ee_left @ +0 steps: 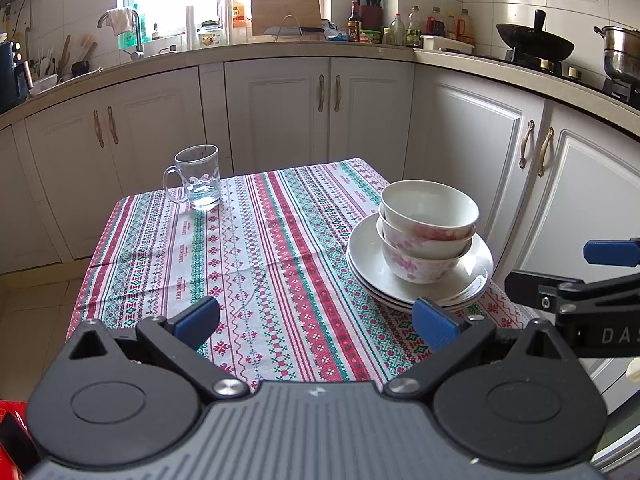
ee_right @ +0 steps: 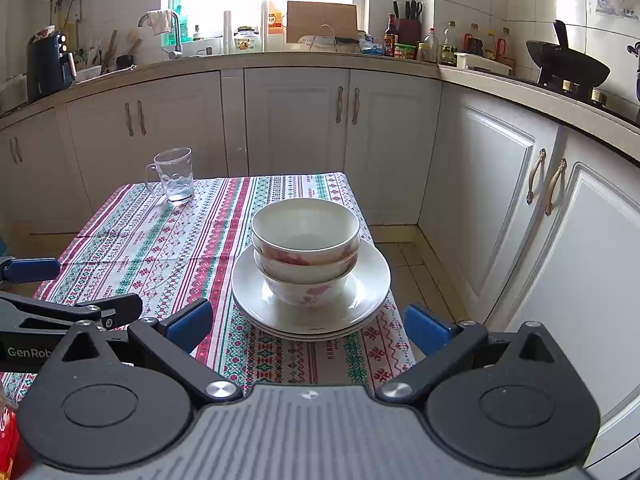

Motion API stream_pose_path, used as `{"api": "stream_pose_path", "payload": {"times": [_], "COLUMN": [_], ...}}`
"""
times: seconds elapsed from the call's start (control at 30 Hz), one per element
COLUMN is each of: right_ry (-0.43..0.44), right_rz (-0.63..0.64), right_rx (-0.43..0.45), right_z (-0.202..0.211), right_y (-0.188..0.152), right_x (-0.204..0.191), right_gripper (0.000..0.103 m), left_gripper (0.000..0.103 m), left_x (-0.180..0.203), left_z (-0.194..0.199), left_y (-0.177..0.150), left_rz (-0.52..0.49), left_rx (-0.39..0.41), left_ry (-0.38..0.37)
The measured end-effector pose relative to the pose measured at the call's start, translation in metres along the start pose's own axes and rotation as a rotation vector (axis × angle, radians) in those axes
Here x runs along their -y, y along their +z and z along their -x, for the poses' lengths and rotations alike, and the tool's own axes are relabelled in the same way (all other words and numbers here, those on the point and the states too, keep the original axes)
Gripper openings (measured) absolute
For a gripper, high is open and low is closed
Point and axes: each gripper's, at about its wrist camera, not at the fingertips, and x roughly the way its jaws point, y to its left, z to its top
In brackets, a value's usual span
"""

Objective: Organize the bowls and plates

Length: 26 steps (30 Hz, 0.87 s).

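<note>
Three bowls [ee_right: 306, 252], white with pink floral print, nested upright one inside the next. The bowl stack sits on a stack of white plates [ee_right: 372, 280]; three plate rims countable at the near edge in the right wrist view. Plates rest on the patterned tablecloth [ee_left: 256, 248], at the table's right side near its front edge, just ahead of the right gripper.

Left gripper [ee_left: 316, 322]: tongs spread wide, blue pads apart, nothing between them. It hovers over the near edge of the table, left of the plates; its right pad overlaps the plate rim in the left wrist view, contact cannot be told.

Right gripper [ee_right: 308, 326]: tongs spread wide, empty, the plate stack centred in the gap but beyond the fingertips, not touching.

Each gripper shows in the other's camera, side by side and apart.

Writing: white letters "DAS" on the right gripper's body at the frame edge of the left wrist view; "GenRob", cut off, on the left gripper's body in the right wrist view. Small printed words run along the tablecloth stripes, too small to read.

Glass mug [ee_left: 197, 178] with white swirl decoration stands upright at the far left corner of the table, well apart from the plates
</note>
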Motion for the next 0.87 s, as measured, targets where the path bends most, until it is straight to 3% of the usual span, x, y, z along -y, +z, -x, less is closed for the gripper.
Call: {"api": "stream_pose_path", "payload": {"times": [0.87], "right_ry": [-0.007], "right_rz": [0.013], "right_rx": [0.011], "right_z": [0.0030], "right_y": [0.0006], "right_x": [-0.0009], "right_gripper": [0.103], "left_gripper": [0.102], "left_x": [0.0022], "left_z": [0.0003], "left_y": [0.0000], "left_rz": [0.004], "left_rx": [-0.002], "left_ry": [-0.001]}}
